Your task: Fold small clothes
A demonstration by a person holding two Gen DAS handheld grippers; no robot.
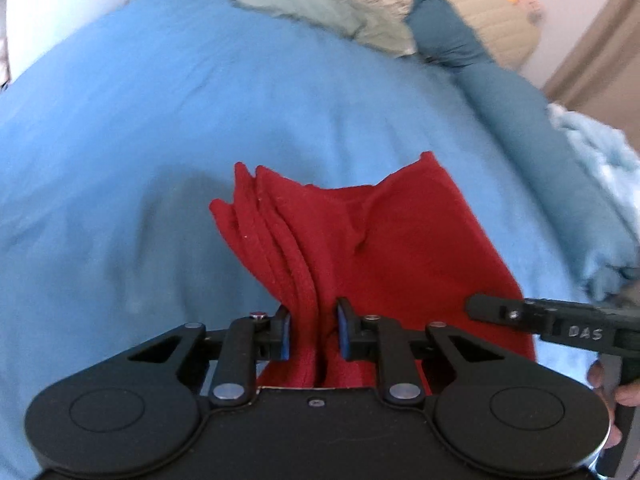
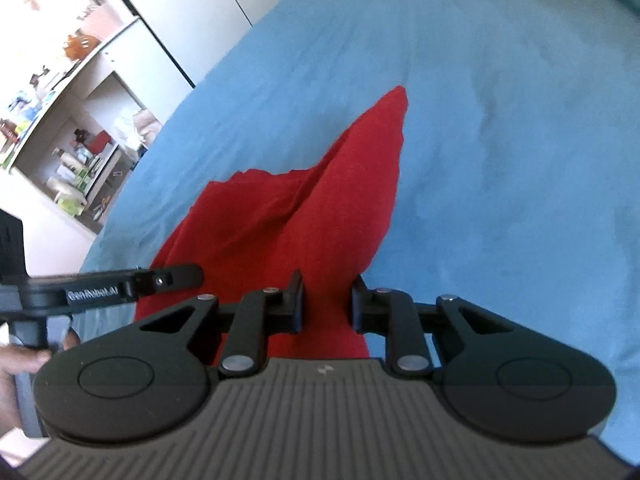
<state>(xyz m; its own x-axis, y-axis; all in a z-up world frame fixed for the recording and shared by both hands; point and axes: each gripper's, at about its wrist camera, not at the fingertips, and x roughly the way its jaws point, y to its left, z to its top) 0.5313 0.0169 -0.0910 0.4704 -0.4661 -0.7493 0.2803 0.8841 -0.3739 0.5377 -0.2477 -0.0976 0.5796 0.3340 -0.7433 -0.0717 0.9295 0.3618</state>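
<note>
Over a blue bedsheet (image 2: pixel 500 120), both tools, left tool (image 1: pixel 313 328) and right tool (image 2: pixel 327 304), each gripping red cloth (image 1: pixel 400 240).

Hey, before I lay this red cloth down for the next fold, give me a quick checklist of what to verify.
1. Left tool has the red cloth between its fingers: ok.
2. Right tool has cloth between its fingers: ok.
3. Firm pinch on either side: cannot tell.
4. Cloth hanging smooth: not ok, bunched in pleats at the left tool.
5. Blue bedsheet ahead free of other laundry: ok.
6. Pale green cloth far from the landing spot: ok.
</note>
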